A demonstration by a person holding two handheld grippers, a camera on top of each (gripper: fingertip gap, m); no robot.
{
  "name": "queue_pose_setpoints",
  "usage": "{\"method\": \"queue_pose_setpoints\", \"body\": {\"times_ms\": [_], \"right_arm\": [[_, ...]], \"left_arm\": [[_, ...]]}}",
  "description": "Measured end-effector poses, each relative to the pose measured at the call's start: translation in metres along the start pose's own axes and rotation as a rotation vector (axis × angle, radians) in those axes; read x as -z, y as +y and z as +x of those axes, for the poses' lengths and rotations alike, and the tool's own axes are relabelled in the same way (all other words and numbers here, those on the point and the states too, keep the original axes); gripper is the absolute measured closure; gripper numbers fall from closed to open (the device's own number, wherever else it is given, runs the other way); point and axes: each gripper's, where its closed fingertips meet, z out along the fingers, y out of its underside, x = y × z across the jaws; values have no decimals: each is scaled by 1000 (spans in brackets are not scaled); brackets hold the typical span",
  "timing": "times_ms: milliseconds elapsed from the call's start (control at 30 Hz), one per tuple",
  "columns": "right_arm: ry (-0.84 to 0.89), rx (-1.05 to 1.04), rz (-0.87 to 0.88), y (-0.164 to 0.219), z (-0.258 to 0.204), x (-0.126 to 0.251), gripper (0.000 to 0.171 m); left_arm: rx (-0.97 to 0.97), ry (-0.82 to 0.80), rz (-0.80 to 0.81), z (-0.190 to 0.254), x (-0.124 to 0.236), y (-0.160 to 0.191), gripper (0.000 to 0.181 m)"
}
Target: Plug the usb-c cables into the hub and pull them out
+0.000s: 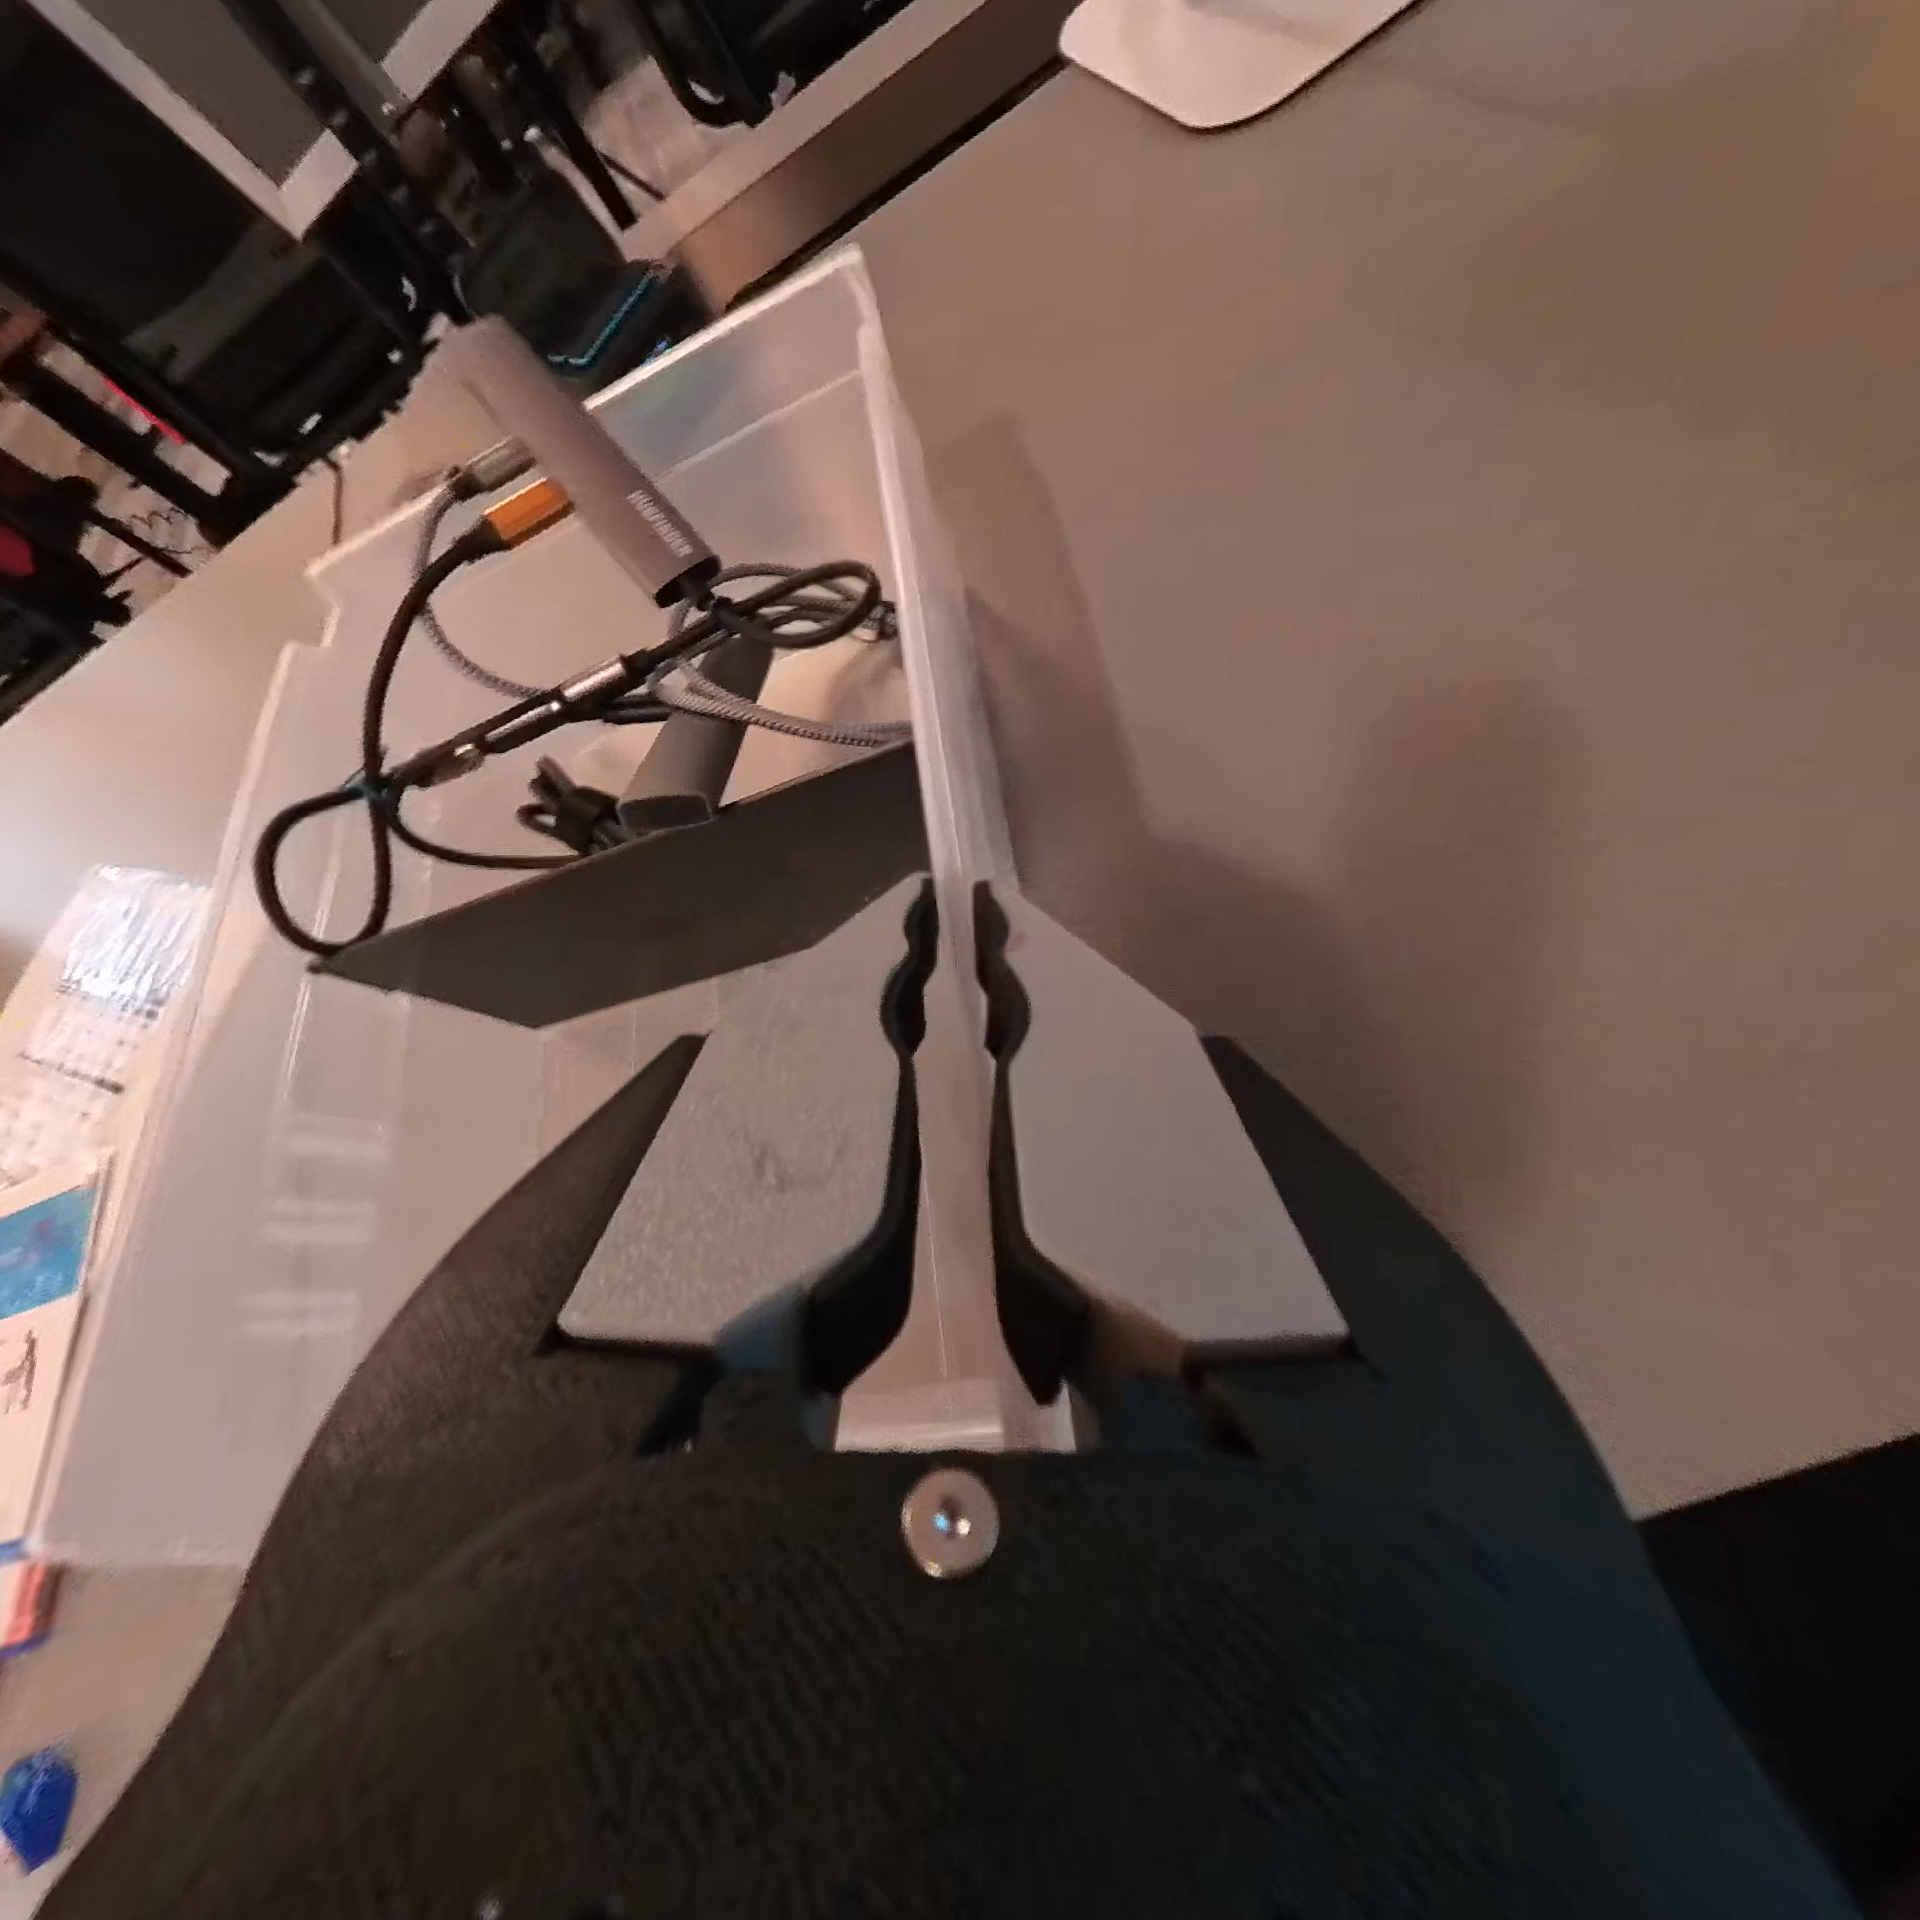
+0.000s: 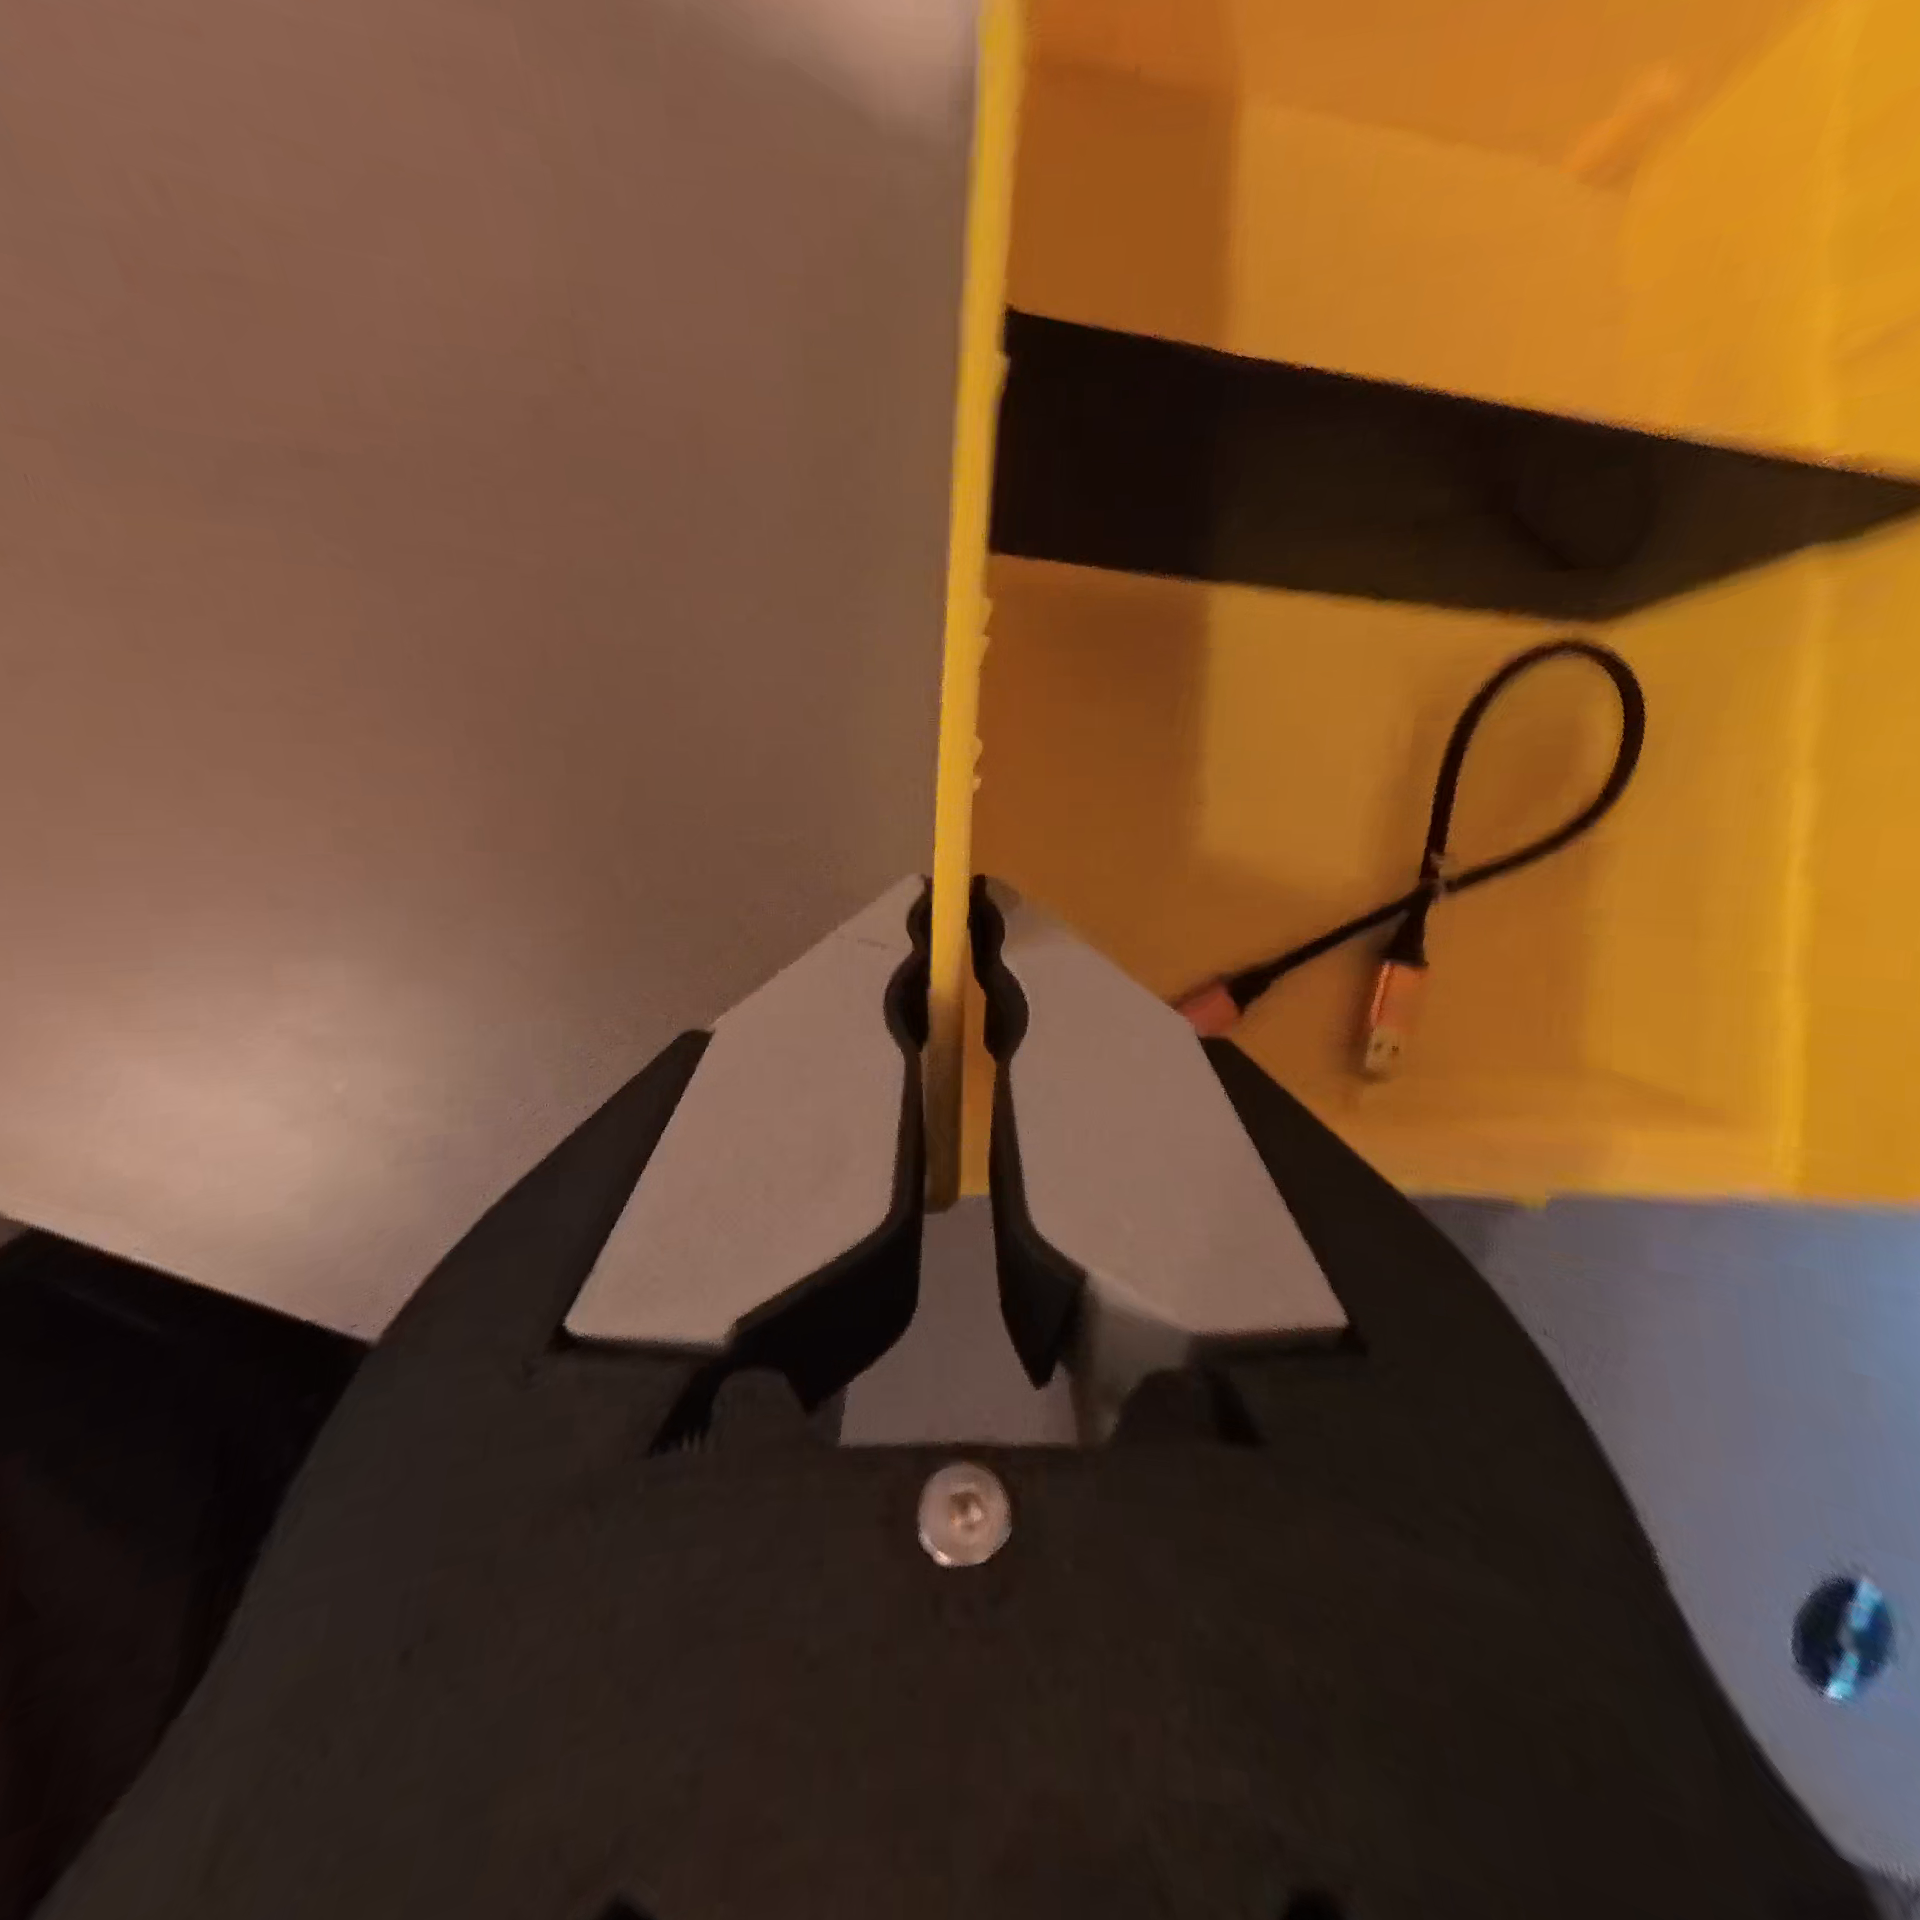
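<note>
My left gripper [image 1: 951,894] is shut on the side wall of a clear plastic bin [image 1: 925,623]. Inside the bin, a grey hub [image 1: 592,468] leans tilted, with an orange plug [image 1: 530,511] and a silver plug [image 1: 494,462] in its side. A second grey hub [image 1: 691,748] lies lower among braided cables [image 1: 301,831]. My right gripper [image 2: 951,888] is shut on the side wall of a yellow bin [image 2: 982,520]. A short black cable [image 2: 1538,748] with copper-coloured plugs [image 2: 1392,997] lies loose on that bin's floor.
A black divider crosses each bin, in the left wrist view [image 1: 644,914] and in the right wrist view [image 2: 1403,488]. The bins stand on a beige table [image 1: 1455,623]. A silver stand base [image 1: 1226,62] is at the far end. Papers [image 1: 62,1195] lie to the left. A grey plate with a screw [image 2: 1839,1652] is at the lower right.
</note>
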Motion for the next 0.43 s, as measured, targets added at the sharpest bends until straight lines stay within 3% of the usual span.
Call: {"method": "queue_pose_setpoints", "body": {"times_ms": [33,200,433], "right_arm": [[0,-36,-17,7,9,4,169],[-38,-190,-66,43,47,22,165],[26,-321,-63,53,65,38,170]], "left_arm": [[9,4,-3,-4,1,3,177],[78,22,-23,-18,4,12,178],[80,-52,-72,-29,6,19,176]]}}
